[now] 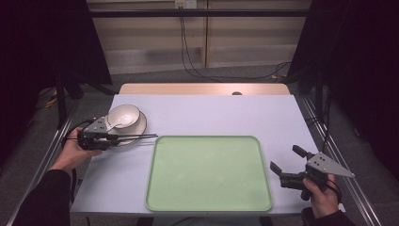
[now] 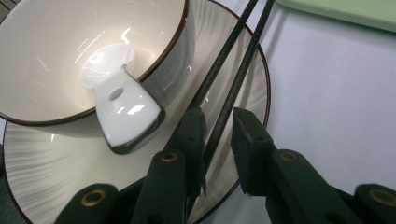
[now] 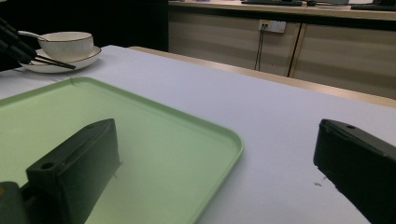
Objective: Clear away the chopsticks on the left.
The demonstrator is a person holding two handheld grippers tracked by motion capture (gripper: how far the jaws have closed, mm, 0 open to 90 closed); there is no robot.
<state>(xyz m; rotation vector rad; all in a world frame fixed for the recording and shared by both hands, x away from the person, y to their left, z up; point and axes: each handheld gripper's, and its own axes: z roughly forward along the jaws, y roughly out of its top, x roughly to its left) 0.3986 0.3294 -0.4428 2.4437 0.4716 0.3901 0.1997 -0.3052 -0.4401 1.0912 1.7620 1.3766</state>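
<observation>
A white bowl (image 1: 126, 114) with a white spoon (image 2: 122, 105) in it stands on a striped plate (image 1: 141, 123) at the table's left. Two black chopsticks (image 1: 139, 136) lie across the plate's rim and point right toward the green tray (image 1: 209, 174). My left gripper (image 1: 114, 137) is at their near end. In the left gripper view its jaws (image 2: 218, 115) stand narrowly apart, with one chopstick (image 2: 233, 79) between them and the other running under the left jaw. A small gap shows beside the right jaw. My right gripper (image 1: 284, 158) is open and holds nothing, just right of the tray (image 3: 140, 135).
The tray takes up the middle and front of the lilac table (image 1: 211, 113) and has nothing on it. A raised metal rail (image 1: 339, 160) runs along the table's right side. Cables (image 1: 188, 56) hang down the wall behind. The left gripper (image 3: 10, 41) appears far off in the right gripper view.
</observation>
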